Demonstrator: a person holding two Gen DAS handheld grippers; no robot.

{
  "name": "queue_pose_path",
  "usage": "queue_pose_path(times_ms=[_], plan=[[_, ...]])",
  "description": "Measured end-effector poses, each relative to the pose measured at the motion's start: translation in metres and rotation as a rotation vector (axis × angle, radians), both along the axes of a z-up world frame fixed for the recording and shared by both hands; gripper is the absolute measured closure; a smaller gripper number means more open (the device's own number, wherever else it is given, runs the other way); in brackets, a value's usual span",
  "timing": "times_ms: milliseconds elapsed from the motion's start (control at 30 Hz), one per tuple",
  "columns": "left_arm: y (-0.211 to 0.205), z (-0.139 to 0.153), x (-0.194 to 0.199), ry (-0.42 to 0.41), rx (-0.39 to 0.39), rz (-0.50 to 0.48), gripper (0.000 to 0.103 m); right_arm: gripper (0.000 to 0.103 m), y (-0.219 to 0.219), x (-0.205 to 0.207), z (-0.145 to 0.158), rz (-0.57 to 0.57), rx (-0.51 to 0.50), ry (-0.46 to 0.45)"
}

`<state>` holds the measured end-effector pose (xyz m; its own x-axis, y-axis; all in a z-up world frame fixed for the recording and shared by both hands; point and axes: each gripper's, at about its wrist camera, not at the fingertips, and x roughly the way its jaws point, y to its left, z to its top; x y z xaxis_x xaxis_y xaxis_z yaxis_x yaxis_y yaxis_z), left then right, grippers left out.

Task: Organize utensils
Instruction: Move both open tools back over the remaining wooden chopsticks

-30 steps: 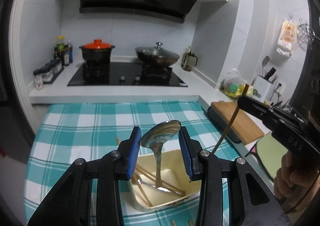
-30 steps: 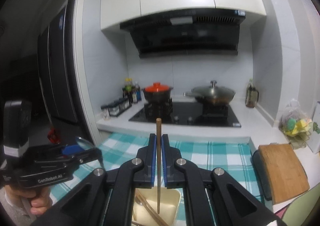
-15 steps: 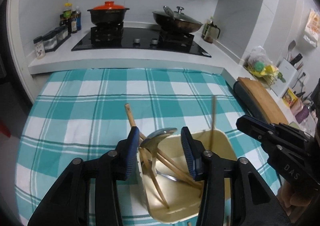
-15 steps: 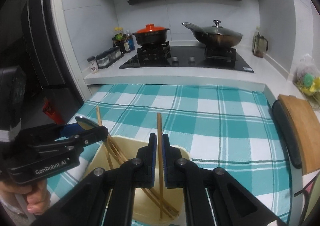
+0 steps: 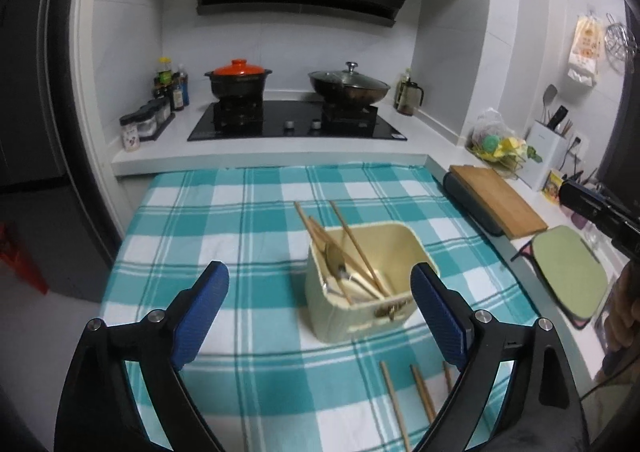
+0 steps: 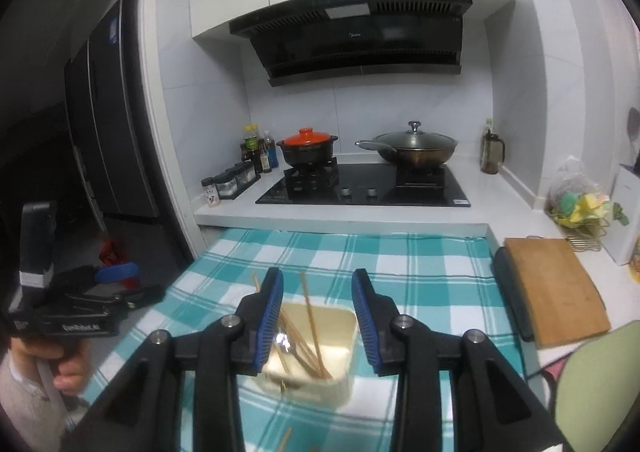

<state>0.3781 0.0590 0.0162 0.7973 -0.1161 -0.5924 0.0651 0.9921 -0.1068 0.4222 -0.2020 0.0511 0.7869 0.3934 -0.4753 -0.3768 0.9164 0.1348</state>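
Note:
A cream utensil box (image 5: 360,316) stands on the teal checked cloth (image 5: 240,220). Several wooden chopsticks (image 5: 352,248) and a metal spoon (image 5: 335,257) lean inside it. Three loose chopsticks (image 5: 394,404) lie on the cloth in front of the box. My left gripper (image 5: 320,280) hangs short of the box, its jaws opening wide with nothing gripped. In the right wrist view my right gripper (image 6: 318,280) hovers above the box (image 6: 348,356), its jaws also opening and holding nothing. The chopsticks (image 6: 312,324) show beneath it. The left gripper (image 6: 132,284) appears at the far left.
A wooden chopping board (image 5: 496,200) and a green mat (image 5: 568,272) lie right of the cloth. Behind is a hob (image 5: 296,124) with an orange-lidded pot (image 5: 238,78) and a lidded wok (image 5: 348,86). Spice jars (image 5: 144,124) stand at the left. A dark fridge (image 6: 104,132) fills the left side.
The left gripper let go of the spoon and the right let go of its chopstick; both now rest in the box. Both grippers opened and drew back from the box.

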Motion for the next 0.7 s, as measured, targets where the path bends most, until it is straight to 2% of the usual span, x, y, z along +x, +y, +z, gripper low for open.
queue_pose_path(times_ms=[67, 167, 300, 367, 467, 700], plan=[[-0.002, -0.021, -0.031, 0.01, 0.003, 0.041, 0.007, 0.067, -0.006, -0.028, -0.012, -0.012, -0.039, -0.015], [-0.012, -0.057, -0.066, 0.047, 0.035, 0.083, 0.007, 0.066, -0.009, -0.074, -0.048, -0.041, -0.128, -0.016], [-0.028, -0.092, -0.091, 0.092, 0.086, 0.099, 0.007, 0.066, -0.011, -0.116, -0.109, -0.041, -0.175, 0.086], [-0.034, -0.1, -0.098, 0.097, 0.113, 0.097, 0.007, 0.065, -0.014, -0.129, -0.134, -0.059, -0.185, 0.131], [-0.039, -0.106, -0.105, 0.101, 0.113, 0.086, 0.007, 0.065, -0.02, -0.146, -0.163, -0.102, -0.187, 0.181], [-0.047, -0.104, -0.115, 0.077, 0.12, 0.071, 0.007, 0.065, -0.03, -0.173, -0.175, -0.165, -0.156, 0.189]])
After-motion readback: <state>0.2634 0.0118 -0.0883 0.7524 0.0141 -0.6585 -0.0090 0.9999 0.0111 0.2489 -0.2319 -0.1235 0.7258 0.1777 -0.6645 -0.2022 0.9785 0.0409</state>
